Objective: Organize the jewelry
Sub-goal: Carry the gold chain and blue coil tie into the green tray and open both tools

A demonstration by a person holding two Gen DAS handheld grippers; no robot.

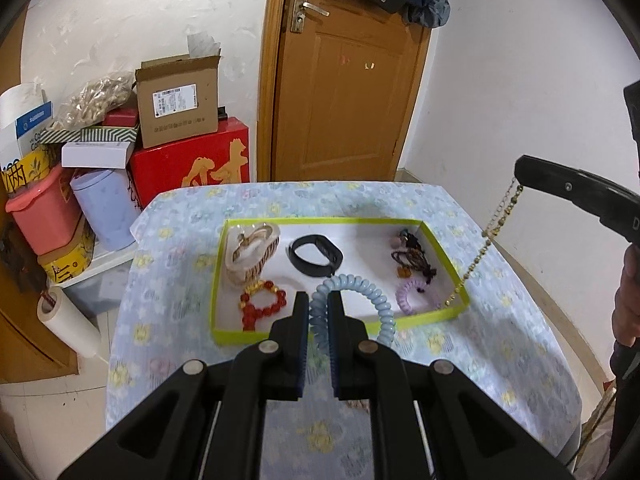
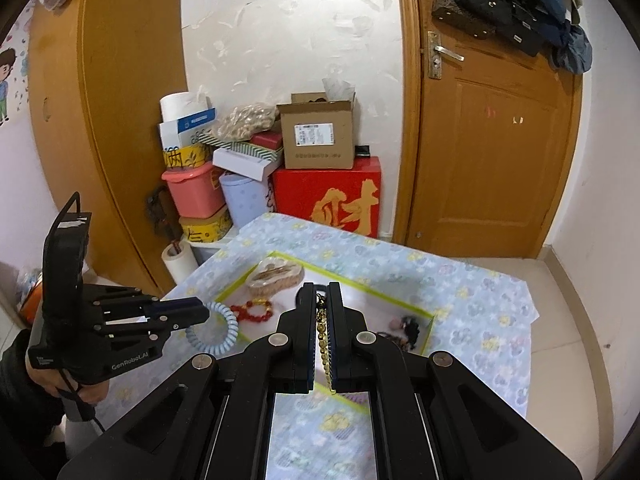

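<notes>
A: Left tool [image 1: 319,308] pinched on a pale blue coil band [image 1: 362,292], band lifted over the near edge of the green-rimmed tray [image 1: 320,221]

B: And the right tool [image 2: 323,300]?

A: Pressed together on a gold chain [image 2: 323,340], chain hanging free, lower end trailing near the tray's right corner

B: Already sitting in the tray?

A: Quite a lot: striped bangles [image 1: 252,252] at the far left, black wristband [image 1: 315,255] in the middle, red bead bracelet [image 1: 262,300] near left, dark tangle of hair ties [image 1: 412,256] far right, purple coil band [image 1: 410,294] near right

B: Left to do, by the look of it?

A: Mostly these two pieces, judging from both views; no other loose jewelry spotted on the flowered surface [image 1: 480,320], though part of it hidden behind the tools

B: So nearly finished?

A: Probably late in the job; needs the chain lowered inside the rim without snagging, and the blue band set into the open white patch near the middle, well clear of the bracelet
</notes>
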